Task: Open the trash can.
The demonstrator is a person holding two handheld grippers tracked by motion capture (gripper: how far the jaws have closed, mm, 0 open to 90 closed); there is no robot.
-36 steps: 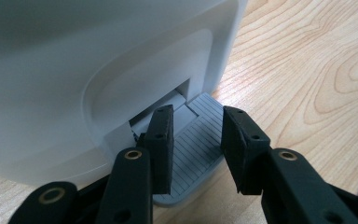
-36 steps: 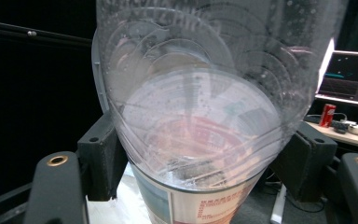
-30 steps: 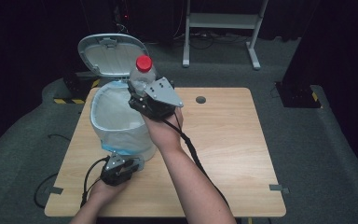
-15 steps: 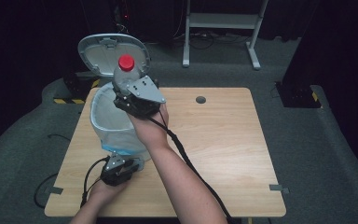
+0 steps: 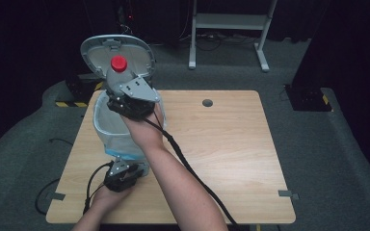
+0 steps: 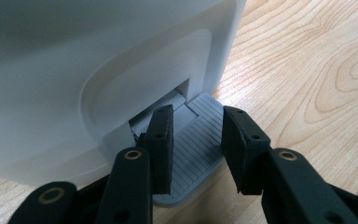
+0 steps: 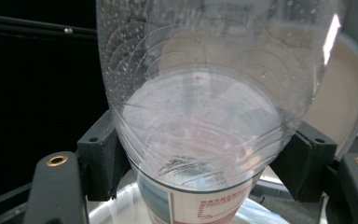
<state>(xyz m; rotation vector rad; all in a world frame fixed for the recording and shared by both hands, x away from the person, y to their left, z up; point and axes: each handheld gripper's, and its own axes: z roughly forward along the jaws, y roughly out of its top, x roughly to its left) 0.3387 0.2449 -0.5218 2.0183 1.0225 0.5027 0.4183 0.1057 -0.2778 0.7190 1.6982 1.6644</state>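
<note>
Here, right tool (image 7: 200, 154) clamps clear, red-capped bottle (image 7: 205, 93); left tool (image 6: 196, 149) squeezes bin pedal (image 6: 193, 149).

Bottle (image 7: 200, 116) label cut off at bottom edge; print unreadable.

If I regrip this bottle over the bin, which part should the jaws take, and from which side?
Keep to the clear bottle body just above its label, jaws on opposite sides as the right gripper has it: the round wall there fits between the pads, while the red cap end stays free.
</note>
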